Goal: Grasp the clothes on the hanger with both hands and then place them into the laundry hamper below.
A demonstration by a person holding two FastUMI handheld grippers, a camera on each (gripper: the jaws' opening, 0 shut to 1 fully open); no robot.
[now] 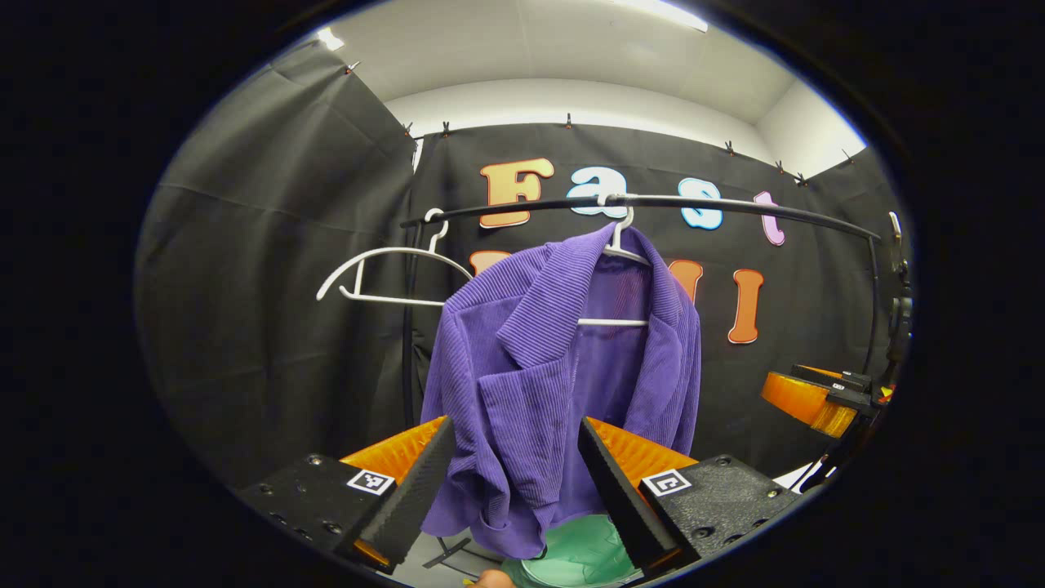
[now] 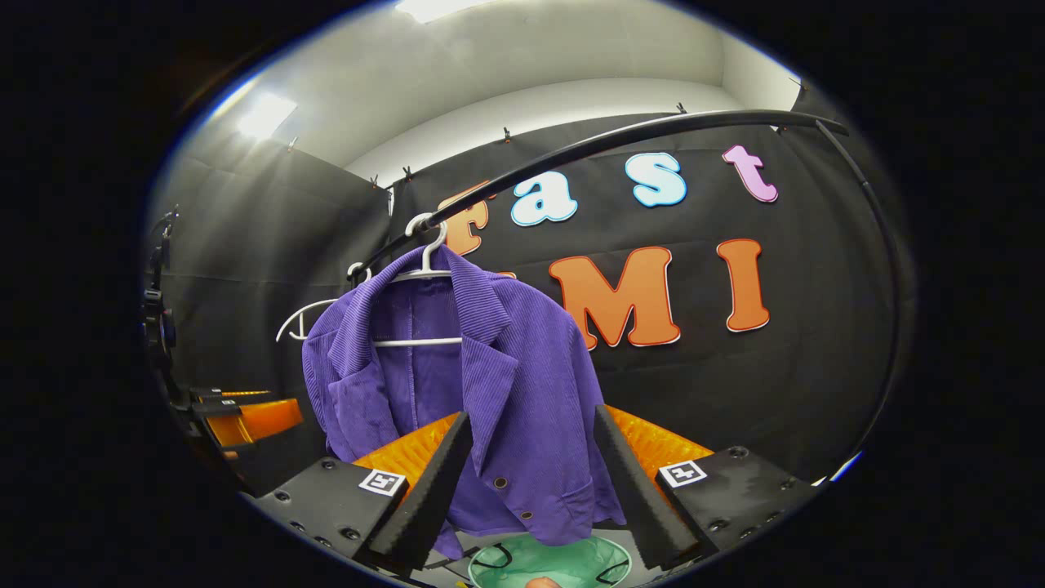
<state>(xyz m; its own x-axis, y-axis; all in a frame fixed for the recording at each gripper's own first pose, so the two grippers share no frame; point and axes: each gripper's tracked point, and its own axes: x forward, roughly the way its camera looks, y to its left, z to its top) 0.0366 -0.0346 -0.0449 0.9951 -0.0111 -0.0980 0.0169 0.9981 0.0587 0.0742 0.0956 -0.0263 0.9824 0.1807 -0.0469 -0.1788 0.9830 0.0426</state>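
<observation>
We see the purple jacket (image 1: 563, 367) on a white hanger (image 1: 622, 245) near the middle of the black rail (image 1: 653, 202), with a bare hanger (image 1: 384, 269) beside it toward the rail's end. The green hamper (image 2: 549, 563) sits below the jacket. Our left gripper (image 1: 516, 482) and right gripper (image 2: 531, 490) are both spread wide, short of the cloth, nothing between.

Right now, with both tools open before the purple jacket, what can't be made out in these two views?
- Laundry hamper: its lower part is cut off by the bottom edge in both views.
- Rail's stand: its base is hidden behind the purple jacket and the left tool.
- Right tool: contact with the cloth can't be judged.
</observation>
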